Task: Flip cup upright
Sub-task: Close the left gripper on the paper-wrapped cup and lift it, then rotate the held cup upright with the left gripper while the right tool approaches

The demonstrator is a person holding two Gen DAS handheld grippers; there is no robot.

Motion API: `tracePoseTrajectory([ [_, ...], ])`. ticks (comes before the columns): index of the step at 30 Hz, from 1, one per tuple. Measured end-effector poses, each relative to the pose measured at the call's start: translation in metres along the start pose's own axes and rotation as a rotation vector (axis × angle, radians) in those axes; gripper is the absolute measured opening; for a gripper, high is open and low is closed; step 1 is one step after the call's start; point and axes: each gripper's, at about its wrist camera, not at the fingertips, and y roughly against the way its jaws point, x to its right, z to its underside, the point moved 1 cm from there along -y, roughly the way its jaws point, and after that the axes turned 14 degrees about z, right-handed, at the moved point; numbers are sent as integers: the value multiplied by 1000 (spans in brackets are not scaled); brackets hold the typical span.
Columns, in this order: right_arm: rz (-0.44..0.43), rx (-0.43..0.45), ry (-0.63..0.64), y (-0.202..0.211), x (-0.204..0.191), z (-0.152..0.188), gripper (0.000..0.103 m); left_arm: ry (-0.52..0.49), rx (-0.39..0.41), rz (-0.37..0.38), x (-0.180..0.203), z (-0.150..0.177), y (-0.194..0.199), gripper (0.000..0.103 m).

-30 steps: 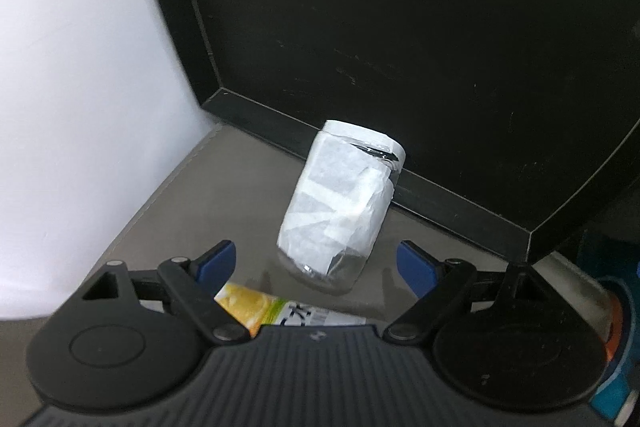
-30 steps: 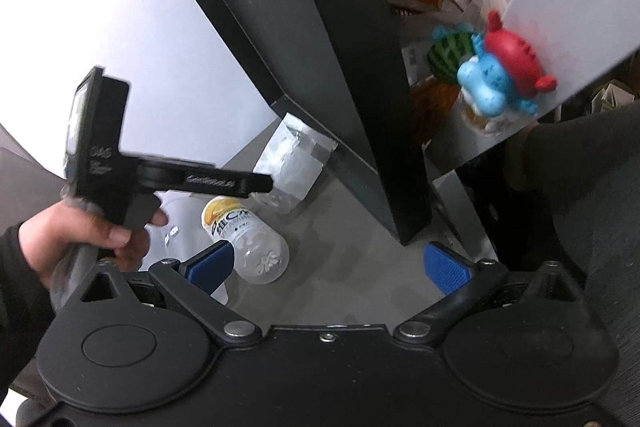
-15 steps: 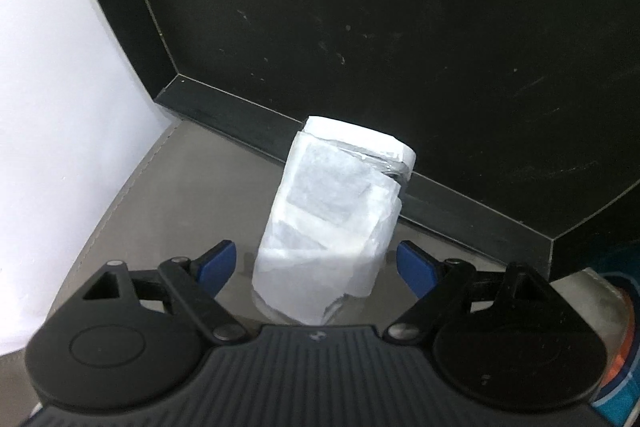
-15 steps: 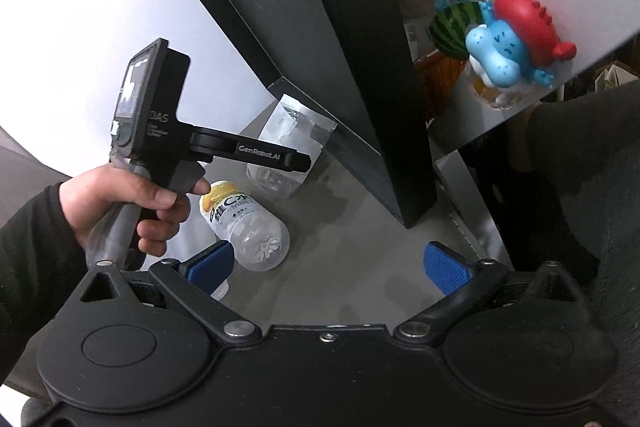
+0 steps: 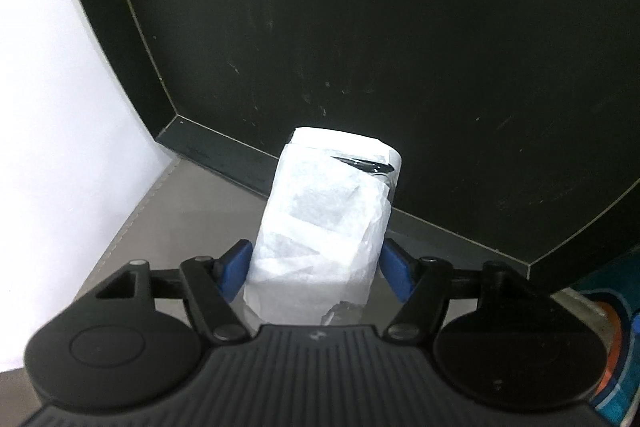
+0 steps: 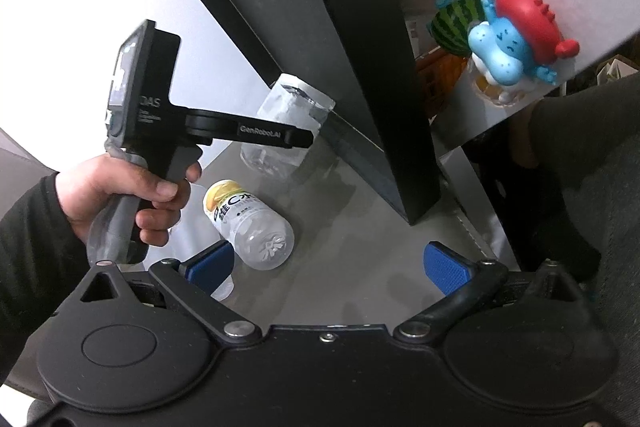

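A clear cup wrapped in white paper (image 5: 326, 223) stands upside down on the grey table, close to the black panel. My left gripper (image 5: 314, 265) has closed on its lower part, one blue pad on each side touching the paper. In the right wrist view the cup (image 6: 288, 131) shows partly behind the left gripper's black body (image 6: 256, 135), held by a hand. My right gripper (image 6: 328, 267) is open and empty above the table, well short of the cup.
A plastic bottle with a yellow label (image 6: 250, 223) lies on its side in front of the cup. A black panel (image 6: 340, 47) rises behind the cup. Toys (image 6: 504, 43) and clutter sit on a shelf at the right. The white wall is at the left.
My left gripper moved forward around the cup and its pads closed in from wide open onto the cup's sides. The right gripper stayed open.
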Motion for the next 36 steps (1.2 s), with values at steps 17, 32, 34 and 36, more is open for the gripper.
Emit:
tracePoseTrajectory([
  [17, -75, 19, -59, 10, 11, -1, 102, 3, 63, -13, 27, 34, 53, 68],
  [32, -299, 10, -159, 24, 26, -2, 103, 91, 146, -4, 55, 75, 100, 68],
  [34, -314, 24, -156, 29, 26, -1, 103, 104, 153, -3, 60, 83, 105, 68],
  [36, -326, 31, -148, 33, 25, 0, 103, 109, 160, 11, 65, 89, 111, 68],
])
